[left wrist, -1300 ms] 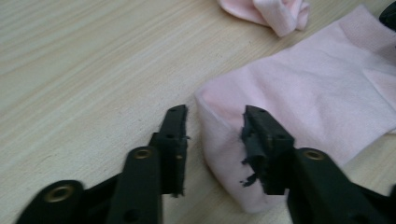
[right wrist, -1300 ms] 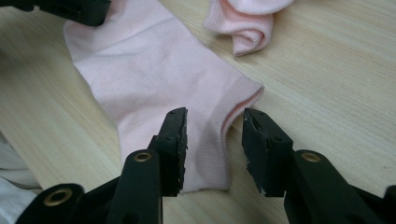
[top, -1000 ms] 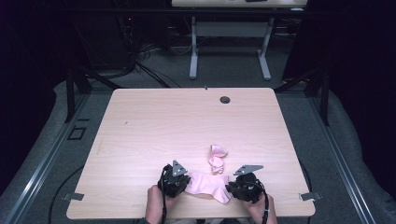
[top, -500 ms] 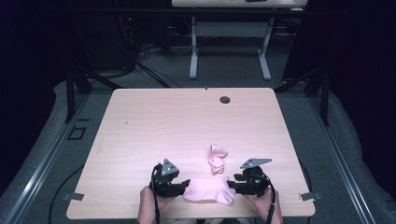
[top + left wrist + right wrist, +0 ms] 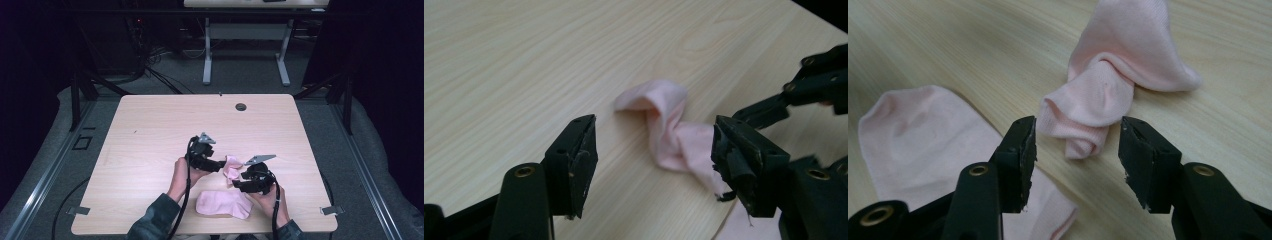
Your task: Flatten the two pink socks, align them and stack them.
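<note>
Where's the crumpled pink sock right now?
In the high view the crumpled pink sock lies on the wooden table between the left gripper and right gripper, just beyond the flat pink sock.

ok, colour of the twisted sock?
Pale pink, plain, no pattern. The twisted sock shows best in the right gripper view.
</note>
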The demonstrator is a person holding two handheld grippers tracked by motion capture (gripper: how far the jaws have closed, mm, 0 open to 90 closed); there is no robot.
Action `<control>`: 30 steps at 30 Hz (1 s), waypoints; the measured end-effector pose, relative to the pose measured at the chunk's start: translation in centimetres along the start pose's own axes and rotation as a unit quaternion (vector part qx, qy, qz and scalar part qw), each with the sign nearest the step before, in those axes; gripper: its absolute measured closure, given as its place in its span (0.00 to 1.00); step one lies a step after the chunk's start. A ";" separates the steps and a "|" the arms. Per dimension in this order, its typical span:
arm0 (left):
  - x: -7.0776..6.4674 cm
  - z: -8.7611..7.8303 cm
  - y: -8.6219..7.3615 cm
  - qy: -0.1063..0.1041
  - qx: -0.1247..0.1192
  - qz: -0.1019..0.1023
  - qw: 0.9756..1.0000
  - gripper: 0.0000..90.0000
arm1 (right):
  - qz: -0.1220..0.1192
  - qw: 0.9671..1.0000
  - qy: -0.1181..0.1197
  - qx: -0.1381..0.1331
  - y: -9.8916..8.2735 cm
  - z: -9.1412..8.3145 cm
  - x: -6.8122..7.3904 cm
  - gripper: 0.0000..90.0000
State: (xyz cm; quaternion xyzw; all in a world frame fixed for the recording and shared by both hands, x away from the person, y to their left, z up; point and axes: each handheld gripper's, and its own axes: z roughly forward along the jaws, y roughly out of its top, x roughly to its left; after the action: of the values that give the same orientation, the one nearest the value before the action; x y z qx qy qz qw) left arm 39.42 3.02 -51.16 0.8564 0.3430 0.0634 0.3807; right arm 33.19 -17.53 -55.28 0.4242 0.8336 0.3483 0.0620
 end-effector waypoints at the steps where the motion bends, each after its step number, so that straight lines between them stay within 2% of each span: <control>1: 0.1 0.8 0.5 -0.006 0.007 -0.002 1.000 0.40 | -0.002 1.000 0.000 0.004 0.1 0.2 -0.1 0.55; 2: 0.2 1.3 0.9 -0.013 0.015 -0.003 1.000 0.41 | -0.003 1.000 0.002 0.004 0.1 0.4 -0.2 0.55; 6: 0.3 3.3 1.6 -0.016 0.039 -0.005 0.999 0.47 | -0.001 1.000 0.000 0.015 0.1 0.9 -0.5 0.61; 9: 0.6 4.4 1.6 -0.015 0.054 -0.010 0.998 0.57 | -0.002 1.000 0.008 0.015 0.1 1.3 -0.6 0.68; 13: 0.7 5.2 1.3 -0.014 0.061 -0.006 0.998 0.80 | -0.018 1.000 0.003 0.024 0.2 1.8 -0.4 0.77; 16: 0.9 5.5 0.9 -0.013 0.060 -0.011 0.998 0.94 | -0.018 0.999 0.008 0.026 0.3 2.0 -0.2 0.84; 21: 1.0 5.2 0.3 -0.009 0.049 -0.008 0.999 0.97 | -0.012 1.000 0.010 0.021 0.2 1.7 -0.4 0.93; 23: 1.1 4.7 -0.2 -0.003 0.039 -0.014 0.999 0.97 | -0.013 1.000 0.013 0.021 0.1 1.6 -0.6 0.97; 27: 1.1 3.8 -1.1 -0.005 0.027 -0.017 0.999 0.97 | -0.006 1.000 0.018 0.011 0.0 1.4 -0.8 0.98; 30: 1.3 3.4 -1.6 -0.006 0.025 -0.019 0.999 0.97 | -0.007 1.000 0.010 0.016 0.0 1.2 -1.1 0.98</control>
State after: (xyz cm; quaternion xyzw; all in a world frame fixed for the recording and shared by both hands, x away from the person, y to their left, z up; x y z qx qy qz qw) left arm 40.82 2.57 -54.85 0.8593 0.3584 0.0427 0.3623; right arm 34.32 -17.70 -56.40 0.4153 0.8429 0.3385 0.0490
